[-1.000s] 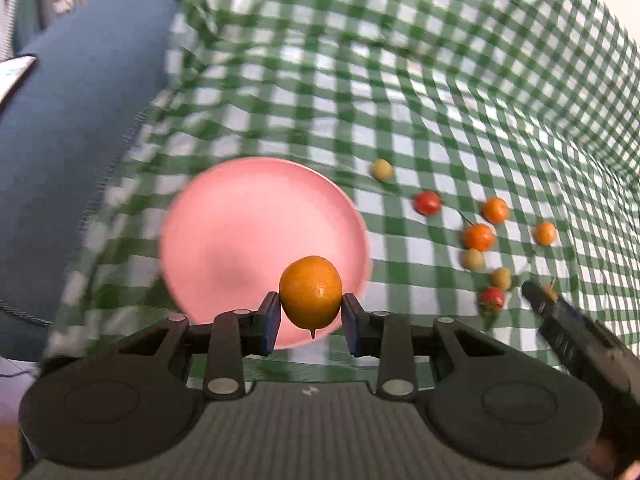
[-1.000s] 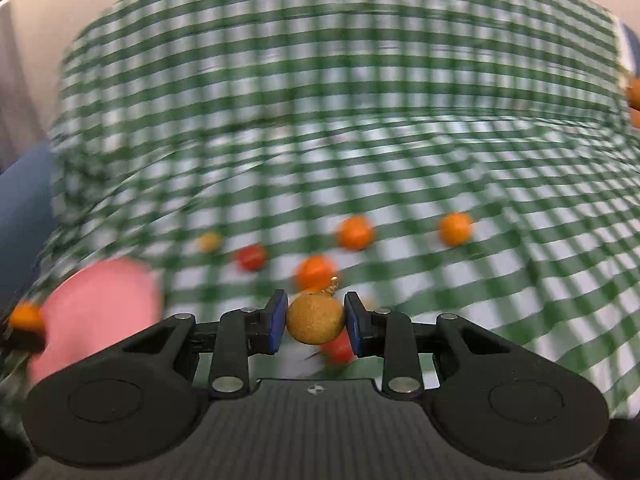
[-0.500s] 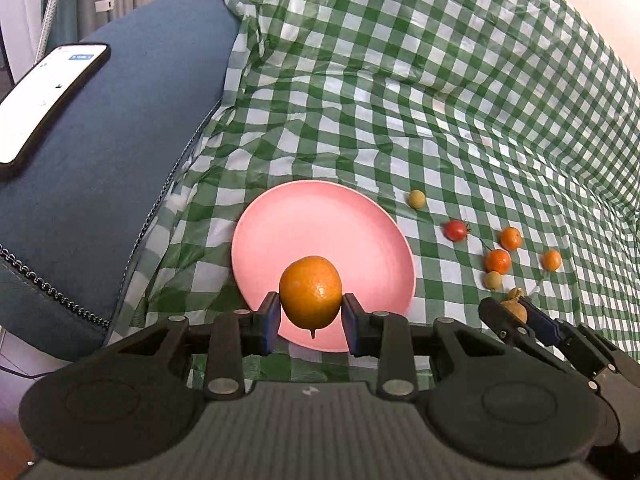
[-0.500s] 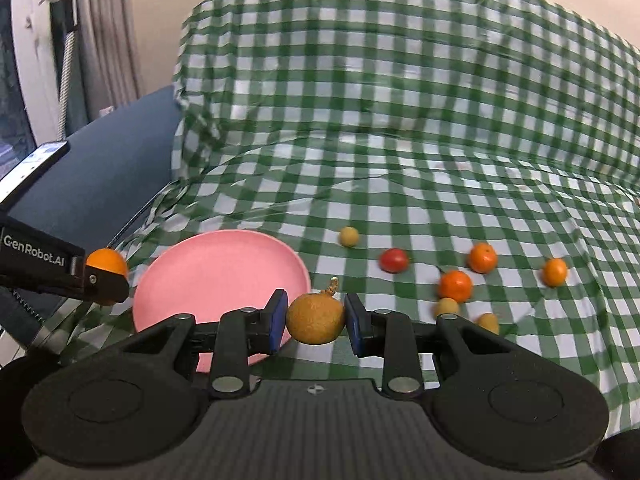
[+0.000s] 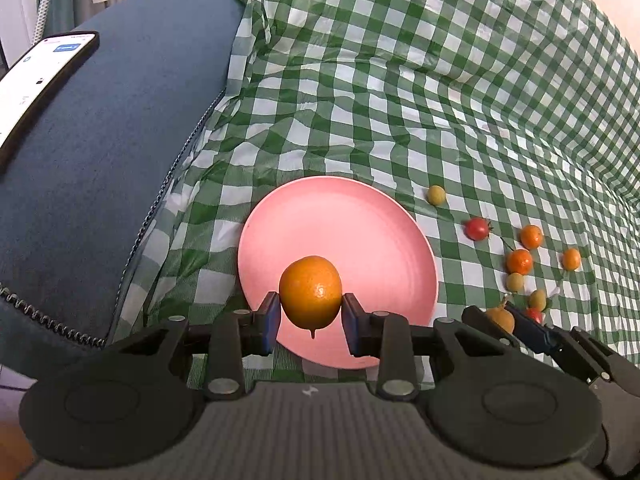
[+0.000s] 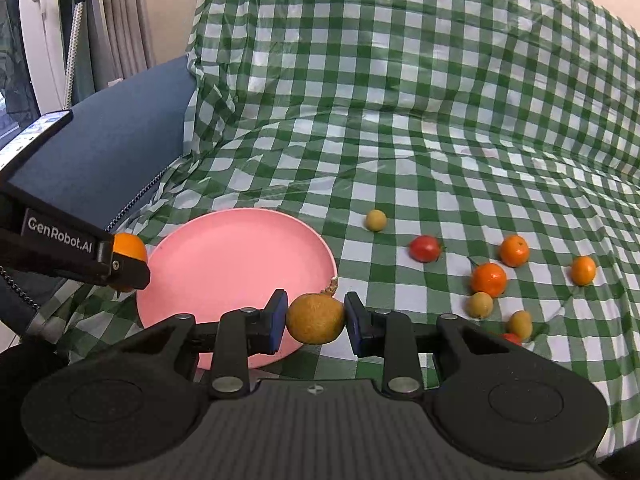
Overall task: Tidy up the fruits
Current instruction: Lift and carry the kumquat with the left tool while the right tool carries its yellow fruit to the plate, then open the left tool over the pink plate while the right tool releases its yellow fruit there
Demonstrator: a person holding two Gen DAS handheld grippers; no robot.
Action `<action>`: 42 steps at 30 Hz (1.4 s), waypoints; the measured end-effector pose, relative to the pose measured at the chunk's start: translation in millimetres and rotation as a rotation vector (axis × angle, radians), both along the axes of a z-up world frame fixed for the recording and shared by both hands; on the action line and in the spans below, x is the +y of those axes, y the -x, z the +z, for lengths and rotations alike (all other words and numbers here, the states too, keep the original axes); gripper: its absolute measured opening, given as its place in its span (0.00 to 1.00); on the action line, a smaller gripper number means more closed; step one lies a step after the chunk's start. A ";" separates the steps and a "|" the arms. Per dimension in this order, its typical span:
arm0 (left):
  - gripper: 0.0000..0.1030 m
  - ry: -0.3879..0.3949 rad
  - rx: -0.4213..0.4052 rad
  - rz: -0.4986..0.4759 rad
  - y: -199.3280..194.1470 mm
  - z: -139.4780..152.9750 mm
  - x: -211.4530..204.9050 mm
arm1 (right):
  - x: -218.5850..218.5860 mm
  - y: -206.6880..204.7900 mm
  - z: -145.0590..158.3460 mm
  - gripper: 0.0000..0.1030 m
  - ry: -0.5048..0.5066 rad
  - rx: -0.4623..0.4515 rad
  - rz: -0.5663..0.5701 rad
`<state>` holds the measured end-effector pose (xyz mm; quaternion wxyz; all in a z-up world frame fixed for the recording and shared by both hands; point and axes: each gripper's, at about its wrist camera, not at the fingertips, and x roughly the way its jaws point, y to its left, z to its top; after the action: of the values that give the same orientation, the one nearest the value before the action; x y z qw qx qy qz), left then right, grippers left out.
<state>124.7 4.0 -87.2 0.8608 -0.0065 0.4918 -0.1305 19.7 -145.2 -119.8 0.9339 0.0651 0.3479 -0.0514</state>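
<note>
Both fruits still held — plate (image 5: pixel 280 240) nearer

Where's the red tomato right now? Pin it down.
The red tomato lies on the checked cloth, right of the pink plate, between the small yellow fruit and the oranges.

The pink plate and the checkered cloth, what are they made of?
Plate: probably matte plastic; one even pink colour, smooth, no shine.
Cloth: looks like thin plastic sheeting; it shines in spots and has sharp, crinkly folds, though coated fabric is possible.
</note>
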 end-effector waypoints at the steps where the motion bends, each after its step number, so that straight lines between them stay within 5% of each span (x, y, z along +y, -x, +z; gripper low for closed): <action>1: 0.36 -0.002 0.001 -0.001 -2.5 -1.4 -1.0 | -0.1 -2.8 -1.6 0.31 -0.001 0.003 0.001; 26: 0.36 -0.084 0.074 -0.040 -52.5 -54.5 -19.1 | 7.2 -60.7 -45.4 0.32 -0.002 0.109 0.066; 28: 0.36 -0.086 0.083 -0.054 -54.6 -57.3 -21.3 | 7.4 -62.3 -46.4 0.44 0.004 0.111 0.069; 30: 0.50 -0.092 0.074 -0.067 -55.3 -57.2 -23.6 | 7.4 -63.0 -46.6 0.56 0.010 0.112 0.070; 32: 0.98 -0.119 0.055 -0.046 -55.3 -54.6 -25.6 | 6.9 -62.7 -44.6 0.66 0.017 0.116 0.055; 36: 1.00 -0.149 0.009 -0.008 -47.3 -40.1 -20.6 | 3.9 -51.5 -35.0 0.84 0.021 0.129 0.034; 42: 1.00 -0.143 0.023 0.047 -7.7 -20.1 2.8 | 5.4 -10.8 -14.5 0.91 -0.009 0.142 0.054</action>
<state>132.4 6.8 -107.2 0.8563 0.0420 0.5093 -0.0748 30.5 -139.9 -134.3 0.9076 0.0560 0.4150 -0.0292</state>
